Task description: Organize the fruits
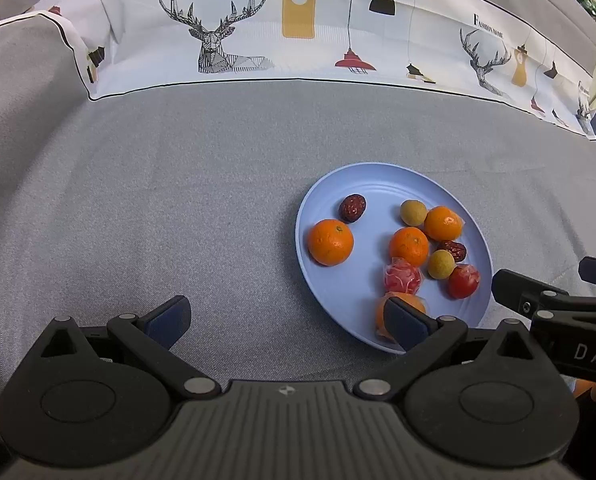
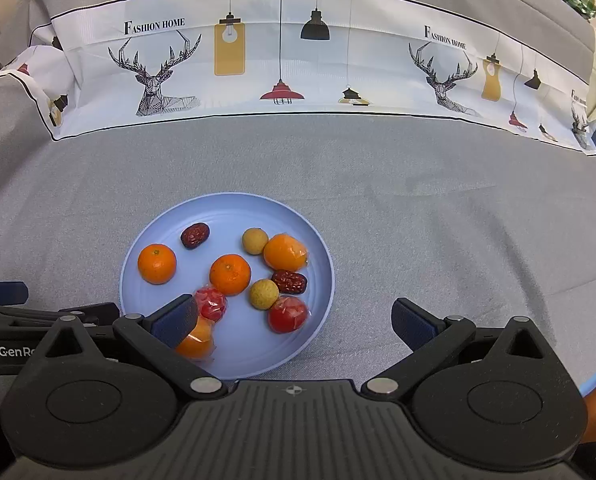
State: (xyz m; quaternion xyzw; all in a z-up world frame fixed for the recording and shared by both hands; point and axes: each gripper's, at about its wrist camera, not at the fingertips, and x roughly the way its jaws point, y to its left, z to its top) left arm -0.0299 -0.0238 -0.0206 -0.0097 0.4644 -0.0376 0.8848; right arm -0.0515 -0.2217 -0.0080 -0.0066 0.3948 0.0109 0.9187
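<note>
1. Left wrist view: the left gripper [image 1: 287,326] hangs low over the grey-clothed desk [image 1: 177,200] with its jaws spread wide and nothing between them. Its right pad overlaps the near rim of the blue plate [image 1: 382,170] and covers part of a wrapped orange fruit [image 1: 408,302], though I cannot tell whether it touches it.
2. Same view: the fruit all sits on the plate. One orange [image 1: 330,242] and a dark red date [image 1: 352,208] lie apart on the left, the rest bunched on the right, probably a start at grouping by kind.
3. Same view: the right gripper [image 1: 546,276] reaches in at the plate's right edge.
4. Right wrist view: the right gripper [image 2: 293,320] is also wide apart and empty, poised over the plate's near edge [image 2: 257,372], likely to pick next from the cluster around the wrapped red fruit [image 2: 287,314].
</note>
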